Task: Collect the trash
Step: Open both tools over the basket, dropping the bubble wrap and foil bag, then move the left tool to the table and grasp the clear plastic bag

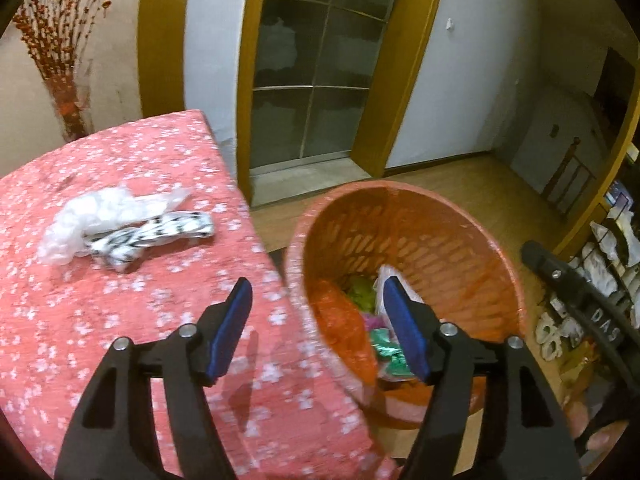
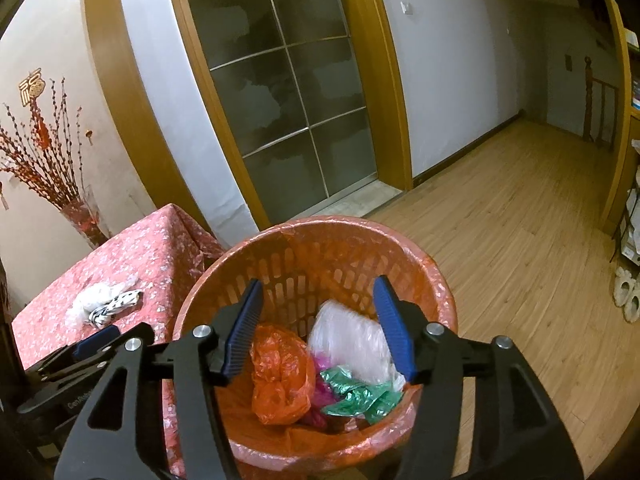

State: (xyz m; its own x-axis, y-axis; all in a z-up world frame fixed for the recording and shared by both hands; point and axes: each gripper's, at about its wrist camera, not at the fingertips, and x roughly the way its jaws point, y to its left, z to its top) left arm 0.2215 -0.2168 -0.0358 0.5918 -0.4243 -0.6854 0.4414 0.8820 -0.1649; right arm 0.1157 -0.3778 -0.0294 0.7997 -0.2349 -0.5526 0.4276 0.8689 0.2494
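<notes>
Right wrist: right gripper (image 2: 318, 320) agape, empty; left gripper (image 1: 316, 328) likewise; basket (image 2: 440, 280) contents half-hidden.

Orange slotted basket (image 2: 400, 264), pink white-flowered tablecloth (image 1: 120, 152), black-and-white patterned wrapper (image 1: 152, 236), green foil wrapper (image 2: 360, 396)

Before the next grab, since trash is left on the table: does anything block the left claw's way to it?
Nothing visible does. Only bare tablecloth lies between the open left claw and the wrappers.

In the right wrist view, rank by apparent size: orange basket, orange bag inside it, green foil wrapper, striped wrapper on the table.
1. Orange slotted plastic basket
2. Crumpled orange plastic bag
3. Green foil wrapper
4. Black-and-white striped wrapper, though farther away, so unsure.
</notes>
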